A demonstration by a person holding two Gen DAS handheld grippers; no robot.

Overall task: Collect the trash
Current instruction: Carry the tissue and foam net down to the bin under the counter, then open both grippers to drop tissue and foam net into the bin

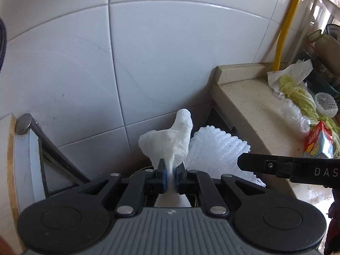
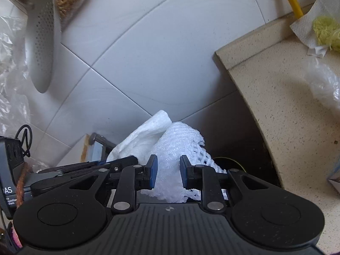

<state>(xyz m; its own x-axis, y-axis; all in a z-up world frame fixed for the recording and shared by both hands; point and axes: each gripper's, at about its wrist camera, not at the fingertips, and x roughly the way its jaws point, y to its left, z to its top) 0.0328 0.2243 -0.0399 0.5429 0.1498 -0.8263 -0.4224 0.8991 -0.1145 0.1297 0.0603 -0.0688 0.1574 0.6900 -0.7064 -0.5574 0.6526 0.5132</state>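
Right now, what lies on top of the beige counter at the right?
On the counter: a paper towel under yellow netting, a foam fruit net, clear plastic and a colourful carton. Anything beneath them is covered.

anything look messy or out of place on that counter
Yes. The beige counter is littered: a crumpled paper towel under yellow stringy scraps, a white foam net, clear plastic wrap and a colourful carton lying askew.

Both wrist views look steeply down along their tongs, close to the tiled wall [image 1: 148, 63]; both share the counter [image 2: 286, 110] edge.
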